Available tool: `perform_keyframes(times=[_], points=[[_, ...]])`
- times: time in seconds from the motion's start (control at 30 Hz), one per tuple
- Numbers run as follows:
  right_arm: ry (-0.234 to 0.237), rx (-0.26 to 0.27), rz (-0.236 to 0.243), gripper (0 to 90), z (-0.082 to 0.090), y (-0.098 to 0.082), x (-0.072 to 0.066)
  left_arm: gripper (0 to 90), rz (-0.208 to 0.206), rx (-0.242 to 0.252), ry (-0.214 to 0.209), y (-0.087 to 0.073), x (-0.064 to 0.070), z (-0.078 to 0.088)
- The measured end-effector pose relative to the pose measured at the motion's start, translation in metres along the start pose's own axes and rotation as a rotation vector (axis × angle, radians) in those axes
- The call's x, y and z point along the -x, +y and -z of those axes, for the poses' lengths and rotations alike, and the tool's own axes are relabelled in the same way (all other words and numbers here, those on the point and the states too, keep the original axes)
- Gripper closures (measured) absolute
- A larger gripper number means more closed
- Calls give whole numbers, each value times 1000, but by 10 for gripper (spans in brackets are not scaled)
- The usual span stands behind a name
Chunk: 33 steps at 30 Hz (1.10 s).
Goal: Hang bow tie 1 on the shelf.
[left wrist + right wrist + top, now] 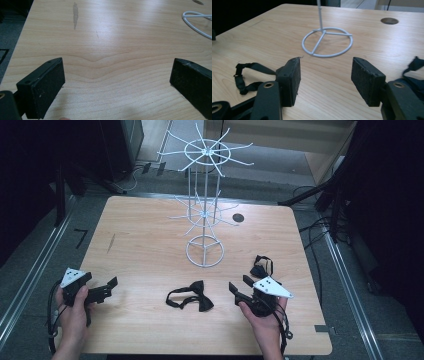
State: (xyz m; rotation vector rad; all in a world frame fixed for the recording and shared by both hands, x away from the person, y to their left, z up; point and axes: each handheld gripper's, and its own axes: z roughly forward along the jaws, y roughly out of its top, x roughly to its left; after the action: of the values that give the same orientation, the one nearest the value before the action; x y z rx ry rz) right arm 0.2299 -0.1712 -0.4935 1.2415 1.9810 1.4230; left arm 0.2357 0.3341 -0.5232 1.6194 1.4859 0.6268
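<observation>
A black bow tie (190, 298) with its strap lies on the wooden table (140, 245) near the front middle. A second black bow tie (261, 266) lies just beyond my right gripper (240, 284). That gripper rests low at the front right, open, with bare wood between its jaws (325, 75). In the right gripper view the first tie's strap (244, 75) is just left of the left jaw, and the second tie (415, 72) is at the right edge. My left gripper (109, 287) sits at the front left, open wide over bare table (117, 77).
A white wire display rack (205, 195) with spoke arms stands mid-table on a ring base (327, 41), (197, 21). A round cable hole (238, 218) lies behind it. Dark floor, rails and cables surround the table.
</observation>
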Motion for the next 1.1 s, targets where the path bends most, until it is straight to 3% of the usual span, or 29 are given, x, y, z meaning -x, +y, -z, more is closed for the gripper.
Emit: perform_keyframes(times=[0.37, 1.1], points=[[72, -24, 29, 450, -18, 0, -22, 2, 1, 3, 1, 0, 0, 0], [144, -60, 97, 443, -52, 8, -56, 2, 6, 5, -2, 0, -1, 0]])
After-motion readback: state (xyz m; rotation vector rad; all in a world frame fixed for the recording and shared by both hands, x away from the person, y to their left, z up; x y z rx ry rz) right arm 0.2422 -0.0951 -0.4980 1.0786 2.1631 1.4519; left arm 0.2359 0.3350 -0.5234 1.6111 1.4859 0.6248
